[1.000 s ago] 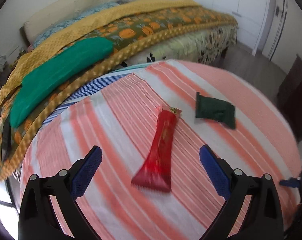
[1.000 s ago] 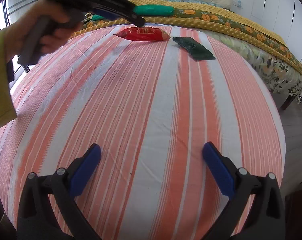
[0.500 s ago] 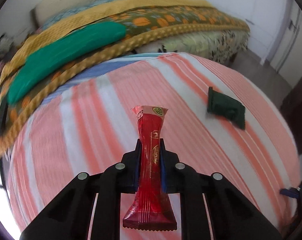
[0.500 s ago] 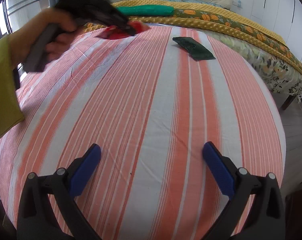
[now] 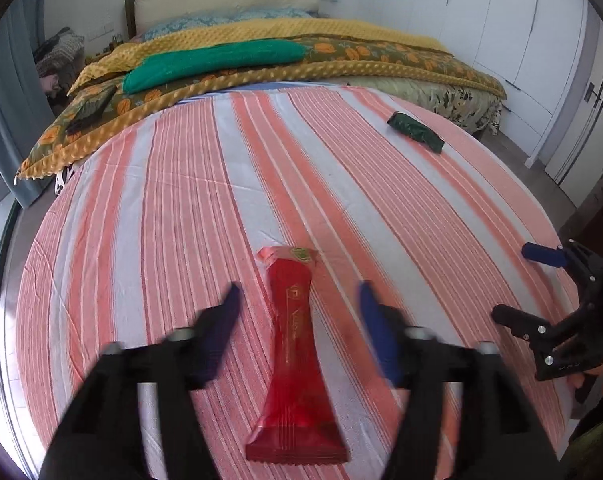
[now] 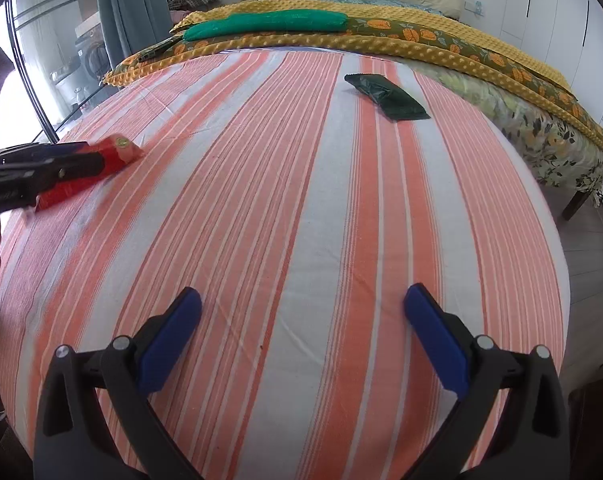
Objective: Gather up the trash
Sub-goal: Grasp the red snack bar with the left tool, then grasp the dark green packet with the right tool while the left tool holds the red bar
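Red wrapper [image 5: 293, 360] dragged nearer; left tongs [image 5: 297, 308] just opened, blurred; right tongs [image 6: 301, 316] wide.

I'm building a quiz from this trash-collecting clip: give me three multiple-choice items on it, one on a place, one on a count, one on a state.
1. Where does the red wrapper lie?
A. on the striped cloth between the left gripper fingers
B. on the yellow blanket
C. on the floor

2. How many wrappers lie on the striped cloth?
A. one
B. two
C. four

3. How do the right gripper jaws stand?
A. shut on the dark green wrapper
B. shut on nothing
C. open, with nothing between them

Answers:
1 A: it lies flat between the spread blue pads, which do not touch it.
2 B: only the red and the dark green one show.
3 C: only bare cloth shows between its pads.
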A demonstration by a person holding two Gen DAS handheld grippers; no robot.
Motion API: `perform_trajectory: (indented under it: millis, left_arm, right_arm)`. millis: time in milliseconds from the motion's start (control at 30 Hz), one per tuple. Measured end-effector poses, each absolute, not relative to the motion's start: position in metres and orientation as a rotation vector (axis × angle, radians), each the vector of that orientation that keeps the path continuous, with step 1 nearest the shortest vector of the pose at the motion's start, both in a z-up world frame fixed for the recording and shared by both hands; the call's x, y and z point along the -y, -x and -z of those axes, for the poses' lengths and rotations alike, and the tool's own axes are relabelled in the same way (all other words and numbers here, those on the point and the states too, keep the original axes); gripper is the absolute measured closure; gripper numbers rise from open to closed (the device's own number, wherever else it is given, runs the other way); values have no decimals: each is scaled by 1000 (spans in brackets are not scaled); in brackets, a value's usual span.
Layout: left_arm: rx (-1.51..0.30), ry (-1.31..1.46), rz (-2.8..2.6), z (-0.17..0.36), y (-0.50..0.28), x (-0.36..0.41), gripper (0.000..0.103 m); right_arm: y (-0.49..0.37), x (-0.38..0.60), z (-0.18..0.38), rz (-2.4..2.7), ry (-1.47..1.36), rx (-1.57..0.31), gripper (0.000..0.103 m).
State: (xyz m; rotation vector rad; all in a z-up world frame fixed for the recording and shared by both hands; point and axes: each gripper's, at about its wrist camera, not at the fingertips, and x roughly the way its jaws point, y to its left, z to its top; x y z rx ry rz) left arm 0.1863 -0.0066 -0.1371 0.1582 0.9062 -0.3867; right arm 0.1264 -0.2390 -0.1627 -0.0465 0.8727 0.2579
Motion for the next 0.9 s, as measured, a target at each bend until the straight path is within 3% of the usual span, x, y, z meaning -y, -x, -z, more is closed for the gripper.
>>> perform_trajectory:
  millis: [33, 233, 367, 600, 800, 867, 900]
  left_arm:
    - [-909, -163, 384, 140, -186, 8, 24]
    - [-932, -216, 347, 165, -188, 11, 14]
    - [-943, -206, 347, 167, -188, 9, 8]
    - [-953, -205, 345, 169, -191, 10, 6]
    - [-954, -202, 347, 169, -191, 9, 6]
    - [-953, -202, 347, 169, -191, 10, 6]
    - [-954, -202, 347, 169, -192, 9, 6]
  right_arm:
    - [-126, 239, 163, -257, 47, -873, 4]
    - [-132, 263, 154, -266, -76, -833, 5]
    - [-184, 296, 135, -234, -55, -799, 5]
    - [-293, 312, 129, -333, -11, -766, 6]
    - [-350, 295, 145, -334, 69, -855, 29]
    - [-351, 296, 140, -352, 65, -859, 64]
    - [-350, 298, 138, -357, 46, -871, 64]
